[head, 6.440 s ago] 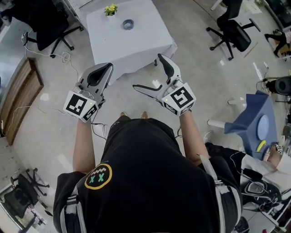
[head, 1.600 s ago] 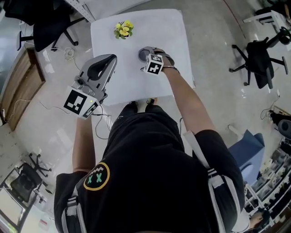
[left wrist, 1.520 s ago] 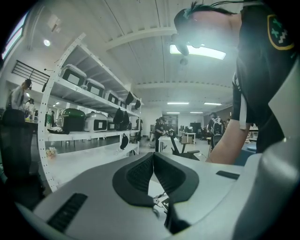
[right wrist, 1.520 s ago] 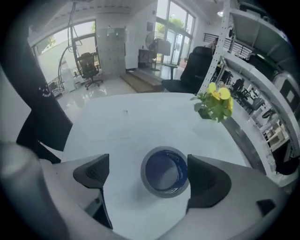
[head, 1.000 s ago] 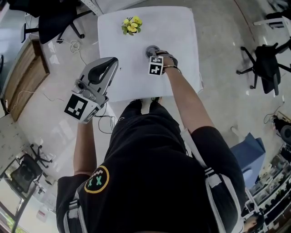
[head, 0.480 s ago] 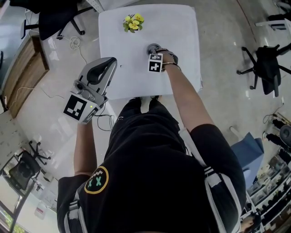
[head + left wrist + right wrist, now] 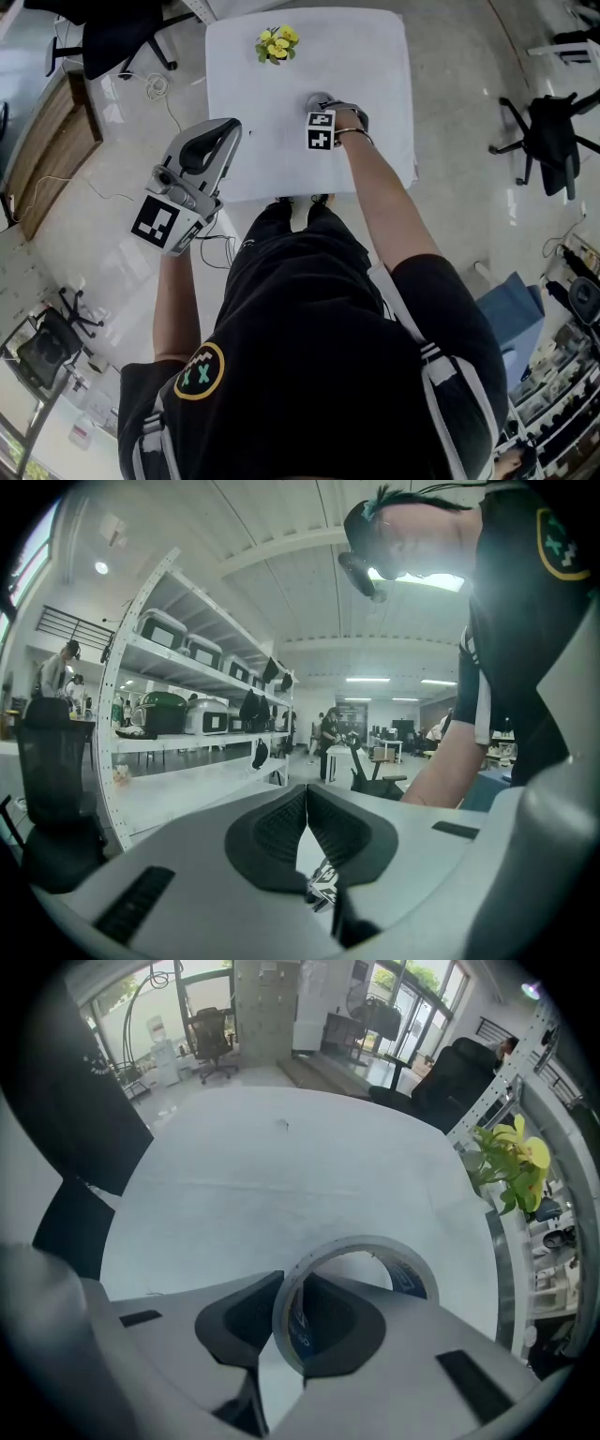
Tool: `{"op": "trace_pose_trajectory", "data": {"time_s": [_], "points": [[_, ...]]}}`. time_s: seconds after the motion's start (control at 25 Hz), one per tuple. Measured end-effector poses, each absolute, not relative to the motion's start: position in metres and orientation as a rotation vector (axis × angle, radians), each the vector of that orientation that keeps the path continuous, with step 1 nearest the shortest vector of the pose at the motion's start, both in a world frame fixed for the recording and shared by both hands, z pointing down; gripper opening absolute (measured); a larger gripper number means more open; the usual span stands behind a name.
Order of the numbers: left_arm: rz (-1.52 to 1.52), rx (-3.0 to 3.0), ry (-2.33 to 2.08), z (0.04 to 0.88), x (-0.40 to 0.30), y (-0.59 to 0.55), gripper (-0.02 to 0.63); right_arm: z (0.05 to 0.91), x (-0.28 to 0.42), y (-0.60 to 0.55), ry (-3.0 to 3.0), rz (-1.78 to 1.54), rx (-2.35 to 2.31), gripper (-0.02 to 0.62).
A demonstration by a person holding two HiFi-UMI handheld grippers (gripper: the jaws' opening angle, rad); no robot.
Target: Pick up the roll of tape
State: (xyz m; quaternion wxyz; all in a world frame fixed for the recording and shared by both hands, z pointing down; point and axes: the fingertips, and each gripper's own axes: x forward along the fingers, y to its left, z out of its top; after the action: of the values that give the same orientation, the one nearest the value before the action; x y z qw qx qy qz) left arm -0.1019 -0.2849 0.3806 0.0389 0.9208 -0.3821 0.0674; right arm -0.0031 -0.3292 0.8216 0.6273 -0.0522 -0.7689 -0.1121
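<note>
The roll of tape (image 7: pixel 367 1245) is a grey ring with a blue inner print, lying on the white table (image 7: pixel 281 1176). My right gripper (image 7: pixel 289 1302) points steeply down onto it. Its jaws have just been closing and now pinch the ring's near wall, one pad outside and one inside. In the head view the tape (image 7: pixel 317 97) peeks out just beyond the right gripper (image 7: pixel 324 109) and its marker cube. My left gripper (image 7: pixel 228 128) hangs level over the table's left edge, away from the tape. Its dark pads (image 7: pixel 281 827) meet with nothing between them.
A small pot of yellow flowers (image 7: pixel 277 42) stands at the table's far side, also seen at the right of the right gripper view (image 7: pixel 514 1162). Black office chairs (image 7: pixel 548 131) stand on the floor around the table (image 7: pixel 281 159). A wooden panel (image 7: pixel 56 141) lies to the left.
Since the earliest frame the person has walked up to the table and the right gripper has come down onto the tape. Over the last second both hands have barely moved.
</note>
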Motion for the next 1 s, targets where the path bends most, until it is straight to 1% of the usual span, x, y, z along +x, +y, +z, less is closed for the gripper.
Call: {"op": "trace_pose_trajectory", "data": {"time_s": [0.28, 0.56, 1.0], "points": [[0.189, 2.829, -1.186, 0.378, -0.103, -0.275, 0.018, 0.8, -0.006, -0.33, -1.909, -0.113, 0.037, 0.066], [0.134, 2.861, -1.157, 0.374, -0.094, -0.267, 0.018, 0.757, -0.008, -0.328, -2.053, 0.016, 0.216, 0.066], [0.073, 2.927, -1.067, 0.364, -0.074, -0.268, 0.018, 0.654, -0.013, -0.327, -2.266, 0.022, 0.419, 0.066]]}}
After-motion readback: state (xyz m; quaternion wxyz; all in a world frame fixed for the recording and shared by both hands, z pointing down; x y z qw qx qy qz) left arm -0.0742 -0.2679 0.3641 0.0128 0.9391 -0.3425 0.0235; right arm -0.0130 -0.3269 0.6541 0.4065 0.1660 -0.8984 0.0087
